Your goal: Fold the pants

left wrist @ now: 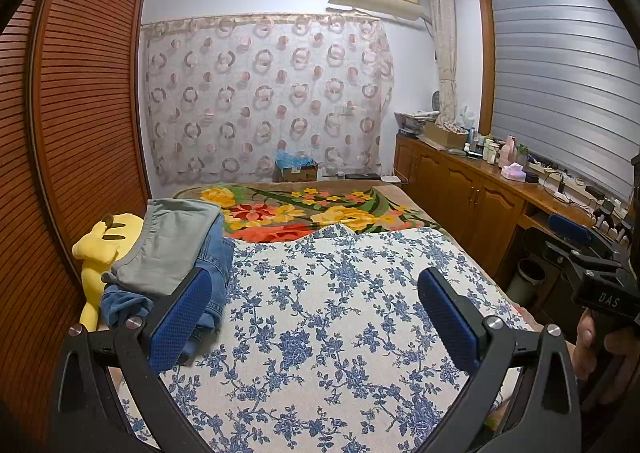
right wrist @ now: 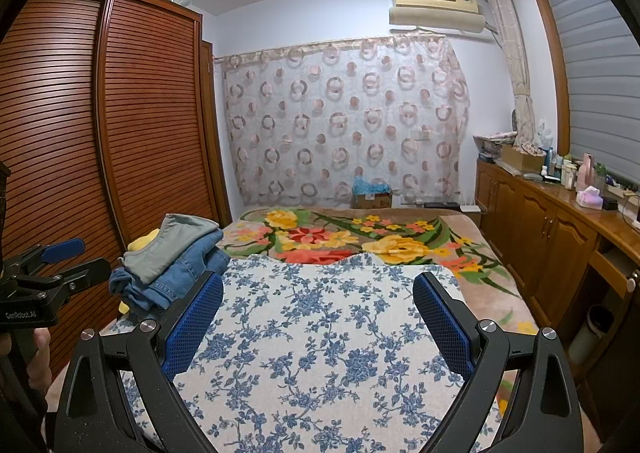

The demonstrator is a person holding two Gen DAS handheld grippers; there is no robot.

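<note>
Far left: tall brown louvred wooden wardrobe, its slatted doors running close along the bed's left edge. Against it, a yellow plush toy lying at that edge, touching the clothing. Next: the pile of pants, a grey pair on top of blue denim jeans, loosely stacked and rumpled, the denim spilling out below with a hem and stitched seam showing; the pile sits on the left part of the white cloth with blue flower print, near the left gripper's left finger. Left gripper: blue-padded fingers spread wide, nothing between them, held above the printed cloth. Centre: the printed cloth lies flat and bare, its far edge wavy where it meets the brown blanket with large yellow and red flowers. Right gripper: fingers likewise wide apart and empty, over the same cloth. Far right: brown wooden cabinet run with a cluttered top, parallel to the bed's right edge, a narrow aisle between.
</note>
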